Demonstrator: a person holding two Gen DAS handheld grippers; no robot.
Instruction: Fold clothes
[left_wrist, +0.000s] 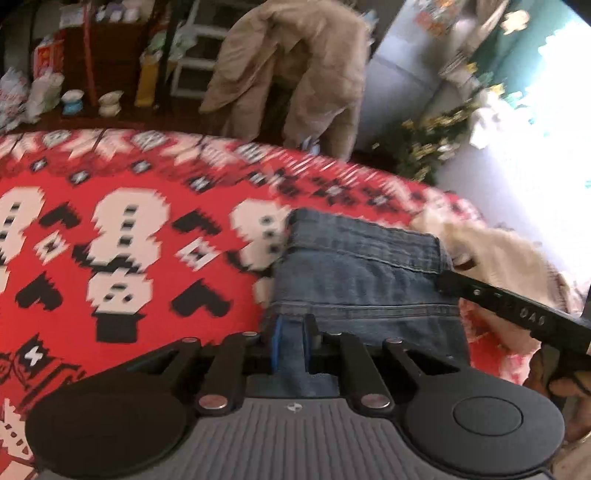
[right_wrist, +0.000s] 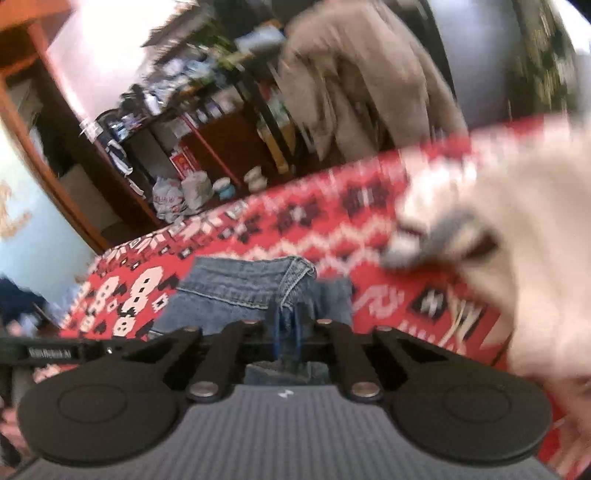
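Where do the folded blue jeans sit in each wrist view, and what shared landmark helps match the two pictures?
Left wrist view: the folded jeans lie right of centre on the red patterned blanket, near edge pinched in the left gripper.
Right wrist view: the jeans lie at lower centre, an edge pinched in the right gripper.
Shared landmark: the beige coat hanging behind the bed.

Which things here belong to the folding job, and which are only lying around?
Part of the job:
- jeans, folded on the red patterned blanket
- left gripper, shut on the jeans
- right gripper, shut on the jeans

Just lying about:
- cream garment beside the jeans
- beige coat hanging behind
- small pots on the floor
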